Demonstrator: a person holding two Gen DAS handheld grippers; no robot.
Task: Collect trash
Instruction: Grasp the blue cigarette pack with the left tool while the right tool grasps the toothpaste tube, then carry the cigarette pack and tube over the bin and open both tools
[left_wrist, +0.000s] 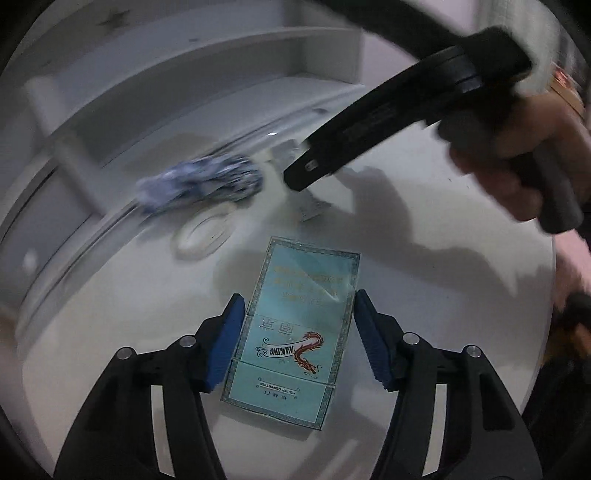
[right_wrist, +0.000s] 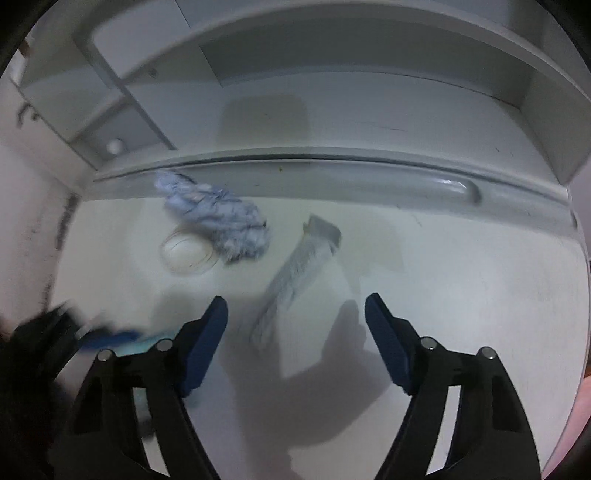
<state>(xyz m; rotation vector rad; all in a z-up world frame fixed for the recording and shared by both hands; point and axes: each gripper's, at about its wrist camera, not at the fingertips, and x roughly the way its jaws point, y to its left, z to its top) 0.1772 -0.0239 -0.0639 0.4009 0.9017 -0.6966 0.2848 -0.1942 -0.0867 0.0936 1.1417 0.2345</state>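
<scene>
While the left gripper points down at the white counter, its jaws straddle a flattened teal cigarette pack lying flat; the left blue pad touches the pack's edge, the right pad stands just clear. Beyond it lie a blue-white crumpled cloth, a clear ring and a grey wrapper. Right gripper: jaws open, empty, above bare counter near the wrapper.
</scene>
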